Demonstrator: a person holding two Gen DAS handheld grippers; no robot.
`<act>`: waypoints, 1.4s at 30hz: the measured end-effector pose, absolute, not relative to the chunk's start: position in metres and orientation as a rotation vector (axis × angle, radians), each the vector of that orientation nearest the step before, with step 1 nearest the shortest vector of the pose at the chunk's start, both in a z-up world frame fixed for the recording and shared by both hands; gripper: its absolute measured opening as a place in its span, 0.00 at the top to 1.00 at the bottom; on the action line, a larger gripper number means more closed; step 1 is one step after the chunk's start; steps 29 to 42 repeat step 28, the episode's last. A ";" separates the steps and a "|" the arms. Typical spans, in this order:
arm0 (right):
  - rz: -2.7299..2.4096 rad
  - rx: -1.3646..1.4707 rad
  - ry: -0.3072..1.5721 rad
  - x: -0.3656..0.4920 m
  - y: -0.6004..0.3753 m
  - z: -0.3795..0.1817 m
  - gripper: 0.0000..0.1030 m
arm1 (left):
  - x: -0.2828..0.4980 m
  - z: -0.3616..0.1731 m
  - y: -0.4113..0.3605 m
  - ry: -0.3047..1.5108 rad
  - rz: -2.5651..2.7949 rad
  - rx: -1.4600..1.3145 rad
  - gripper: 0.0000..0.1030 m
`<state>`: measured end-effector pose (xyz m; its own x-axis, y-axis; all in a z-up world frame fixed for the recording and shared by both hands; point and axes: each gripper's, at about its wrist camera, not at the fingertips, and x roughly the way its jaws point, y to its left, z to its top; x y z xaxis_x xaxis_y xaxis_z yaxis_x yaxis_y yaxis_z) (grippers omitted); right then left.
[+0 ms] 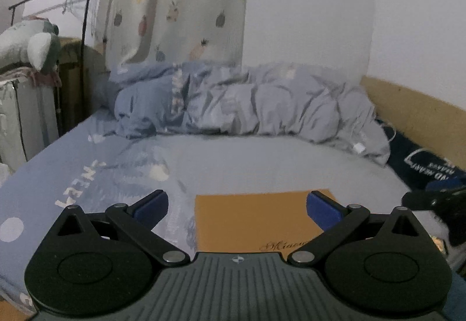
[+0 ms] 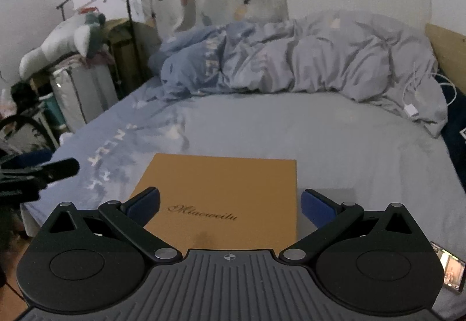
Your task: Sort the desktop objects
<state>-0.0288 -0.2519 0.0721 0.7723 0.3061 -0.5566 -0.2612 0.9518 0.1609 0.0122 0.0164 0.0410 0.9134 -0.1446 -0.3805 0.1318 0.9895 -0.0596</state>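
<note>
Left wrist view: the left claw [image 1: 237,205] is hanging wide open and empty, over the box [image 1: 256,219] lying flat on the bed [image 1: 262,157].

Right wrist view: the right claw [image 2: 230,205] is gaping wide too, holding nothing. The box [image 2: 221,192] is sitting at 12 o'clock, maybe ready for lifting.

Bare sheet [image 2: 291,128]; duvet [image 2: 291,58] behind

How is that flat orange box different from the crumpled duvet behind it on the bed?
The orange box is flat, stiff and sharp-cornered; the duvet is soft and bunched into wrinkled folds. The box is plain orange with a line of script lettering; the duvet is pale blue-grey with printed letters. The box lies near the front of the bed, the duvet in a heap along the far side. Both rest on the blue bed sheet.
</note>
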 end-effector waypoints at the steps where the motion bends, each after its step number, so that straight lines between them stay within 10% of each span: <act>1: 0.305 0.073 0.608 -0.033 -0.251 0.073 0.00 | 0.007 0.042 0.015 0.376 -0.143 -0.025 0.00; 42: 0.302 0.097 0.550 -0.074 -0.244 0.069 0.00 | -0.022 0.030 0.002 0.373 -0.104 -0.002 0.00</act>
